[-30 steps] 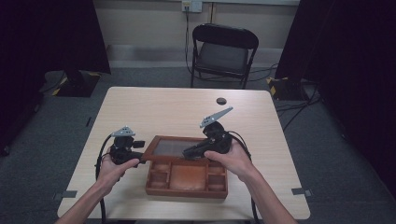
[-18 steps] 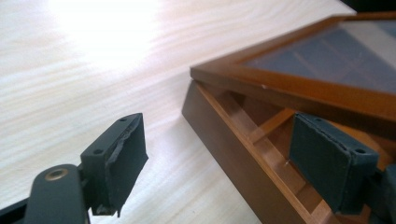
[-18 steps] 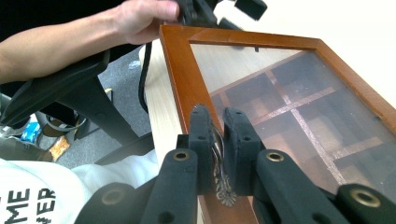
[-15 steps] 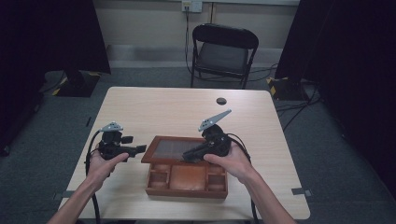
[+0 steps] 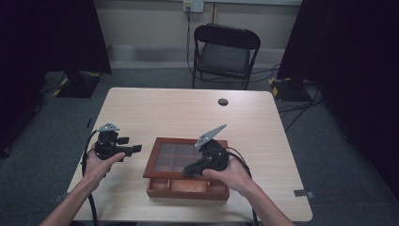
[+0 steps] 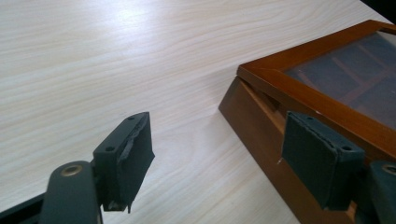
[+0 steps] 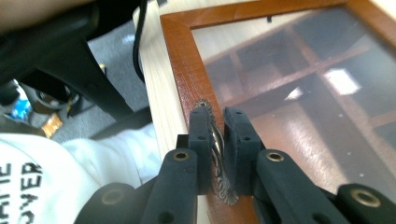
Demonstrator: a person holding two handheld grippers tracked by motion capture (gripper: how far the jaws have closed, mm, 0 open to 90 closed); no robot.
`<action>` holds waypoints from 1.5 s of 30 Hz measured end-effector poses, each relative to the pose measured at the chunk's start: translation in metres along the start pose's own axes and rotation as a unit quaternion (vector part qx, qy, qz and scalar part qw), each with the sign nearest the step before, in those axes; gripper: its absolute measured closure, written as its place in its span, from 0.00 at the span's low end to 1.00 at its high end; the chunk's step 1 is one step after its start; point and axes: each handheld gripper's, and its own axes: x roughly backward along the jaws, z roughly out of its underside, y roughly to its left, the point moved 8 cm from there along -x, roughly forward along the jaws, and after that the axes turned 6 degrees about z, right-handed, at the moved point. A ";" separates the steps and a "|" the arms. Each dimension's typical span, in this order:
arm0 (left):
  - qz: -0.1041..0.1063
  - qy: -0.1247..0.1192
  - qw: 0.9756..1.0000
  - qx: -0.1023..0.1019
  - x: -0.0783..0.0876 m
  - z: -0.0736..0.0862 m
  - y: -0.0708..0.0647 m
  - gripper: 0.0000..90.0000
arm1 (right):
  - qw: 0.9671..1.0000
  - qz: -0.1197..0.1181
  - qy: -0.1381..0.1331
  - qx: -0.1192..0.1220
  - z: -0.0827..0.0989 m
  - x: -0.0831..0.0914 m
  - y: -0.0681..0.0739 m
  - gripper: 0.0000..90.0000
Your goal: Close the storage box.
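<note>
A brown wooden box [image 5: 188, 189] with a glass-paned lid [image 5: 165, 160] lies near the table's front edge. The lid's front edge stands a little above the box, with front compartments showing beneath it. My right gripper [image 5: 188, 170] is shut on the small metal clasp [image 7: 215, 140] at the front of the lid's frame [image 7: 182, 60]. My left gripper [image 5: 136, 149] hovers over bare table left of the box [image 6: 261, 126]. In the left gripper view, the left gripper [image 6: 219, 140] is open; its jaws have just been closing with nothing between them.
A small black round object [image 5: 223, 101] lies on the far side of the wooden table [image 5: 160, 108]. A black folding chair [image 5: 226, 47] stands beyond the far edge. Cables trail from both grippers toward the person.
The left hand has drawn its gripper leftward, away from the box's left side. The right gripper has sunk a little, still closed on the lid's clasp.
</note>
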 end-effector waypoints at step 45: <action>-0.002 0.040 0.999 -0.013 0.001 0.014 -0.004 0.25 | 0.970 0.163 -0.106 -0.149 0.066 0.050 -0.075 0.41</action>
